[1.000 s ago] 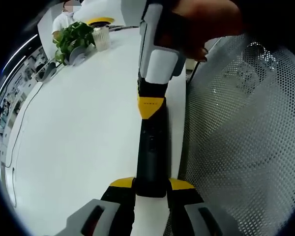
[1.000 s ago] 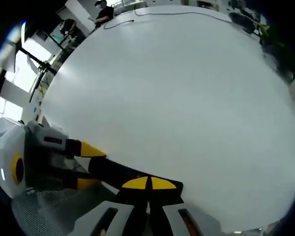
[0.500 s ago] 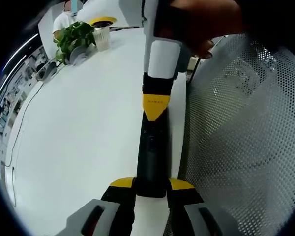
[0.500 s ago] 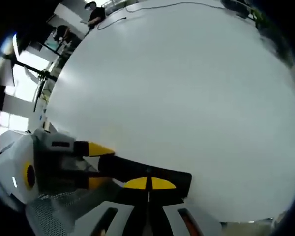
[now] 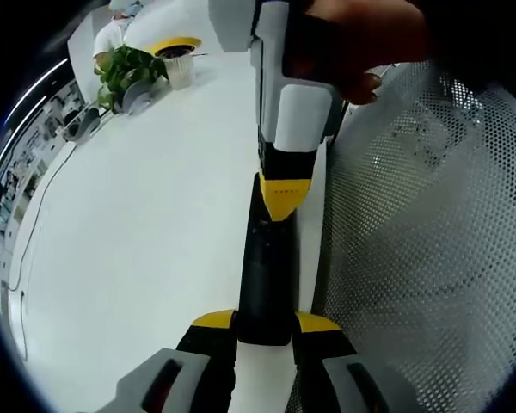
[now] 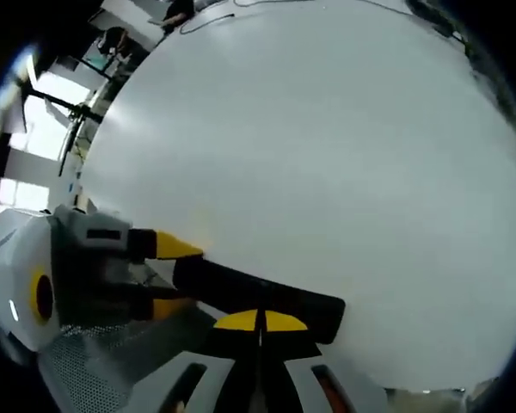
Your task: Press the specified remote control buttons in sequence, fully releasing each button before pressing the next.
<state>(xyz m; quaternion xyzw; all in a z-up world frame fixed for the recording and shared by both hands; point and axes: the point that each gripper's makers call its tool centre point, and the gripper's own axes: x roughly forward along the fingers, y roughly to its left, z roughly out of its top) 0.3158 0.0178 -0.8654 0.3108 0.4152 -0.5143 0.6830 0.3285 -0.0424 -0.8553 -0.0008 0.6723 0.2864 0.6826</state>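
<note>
A long black remote control (image 5: 264,275) lies lengthwise over the white table's edge. My left gripper (image 5: 265,320) is shut on its near end, one yellow fingertip on each side. My right gripper (image 5: 284,194), held by a hand, comes down from the top with its yellow tips together and touching the remote's upper face. In the right gripper view, the right gripper (image 6: 260,321) is shut, its joined tips resting on the remote (image 6: 267,295). There the left gripper (image 6: 174,277) clamps the remote's end from the left.
The white table (image 5: 146,215) stretches to the left and far side. A potted plant (image 5: 125,69), a cup (image 5: 180,70) and a yellow-topped object stand at its far end. A grey perforated mesh surface (image 5: 421,241) fills the right. A cable (image 6: 241,4) and people are at the far edge.
The right gripper's yellow tips have slid a little along the remote toward the left gripper. The left gripper's hold on the remote is unchanged.
</note>
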